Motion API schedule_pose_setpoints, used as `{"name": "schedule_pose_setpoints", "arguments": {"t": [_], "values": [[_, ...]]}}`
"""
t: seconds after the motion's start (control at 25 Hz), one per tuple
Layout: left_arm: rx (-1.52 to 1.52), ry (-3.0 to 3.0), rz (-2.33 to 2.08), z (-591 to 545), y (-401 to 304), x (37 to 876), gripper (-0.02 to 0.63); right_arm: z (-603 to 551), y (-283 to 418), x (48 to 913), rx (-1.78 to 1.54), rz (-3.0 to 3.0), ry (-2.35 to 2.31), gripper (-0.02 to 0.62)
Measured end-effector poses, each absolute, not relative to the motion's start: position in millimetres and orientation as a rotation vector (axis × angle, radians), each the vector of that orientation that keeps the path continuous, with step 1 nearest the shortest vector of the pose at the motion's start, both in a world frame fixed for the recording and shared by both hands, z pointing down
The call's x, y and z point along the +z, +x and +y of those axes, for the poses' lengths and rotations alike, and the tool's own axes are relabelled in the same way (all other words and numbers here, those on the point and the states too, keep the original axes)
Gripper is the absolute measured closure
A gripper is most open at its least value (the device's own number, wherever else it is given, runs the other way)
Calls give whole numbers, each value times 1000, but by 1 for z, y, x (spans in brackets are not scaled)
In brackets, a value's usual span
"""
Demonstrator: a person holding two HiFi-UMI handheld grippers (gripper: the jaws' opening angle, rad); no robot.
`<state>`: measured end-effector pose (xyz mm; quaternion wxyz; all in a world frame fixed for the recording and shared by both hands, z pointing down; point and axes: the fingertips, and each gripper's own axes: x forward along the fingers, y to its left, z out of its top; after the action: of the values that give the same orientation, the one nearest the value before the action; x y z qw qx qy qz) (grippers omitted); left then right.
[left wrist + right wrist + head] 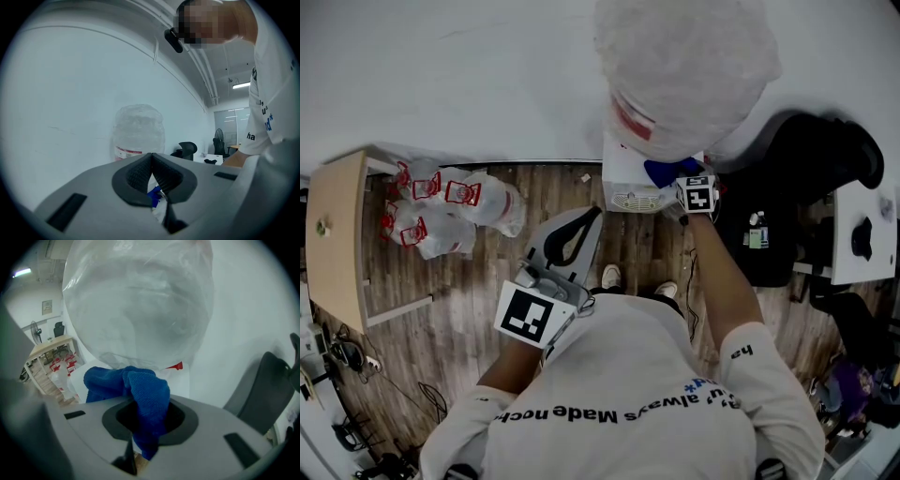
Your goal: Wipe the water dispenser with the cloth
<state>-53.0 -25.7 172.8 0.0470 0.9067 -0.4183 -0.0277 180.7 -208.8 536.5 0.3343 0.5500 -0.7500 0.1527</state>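
Cloth [136, 394] like this blue one looks soft, light and floppy, so I'd reckon the way to take it is a pinch on a bunched fold, leaving a loose wad out front to drag over the hard casing. The right hand-held gripper [140, 423] has its jaws closed on just such a fold, with the wad up at the top of the white water dispenser [639, 178], just under its big bottle [684, 66]. The left hand-held gripper [151, 173] hangs well back by the person's chest, jaws together on nothing.
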Motion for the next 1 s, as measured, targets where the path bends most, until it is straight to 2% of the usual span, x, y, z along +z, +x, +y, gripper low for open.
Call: {"name": "schedule_pose_setpoints", "arguments": {"t": [0.8,1.0], "values": [[-97,2794,-1239,-11,-40,168,588,-157,179,541,368,-1985,1401,528],[-98,2792,-1248,-12,-41,169,588,-149,186,543,460,-2039,1418,514]]}}
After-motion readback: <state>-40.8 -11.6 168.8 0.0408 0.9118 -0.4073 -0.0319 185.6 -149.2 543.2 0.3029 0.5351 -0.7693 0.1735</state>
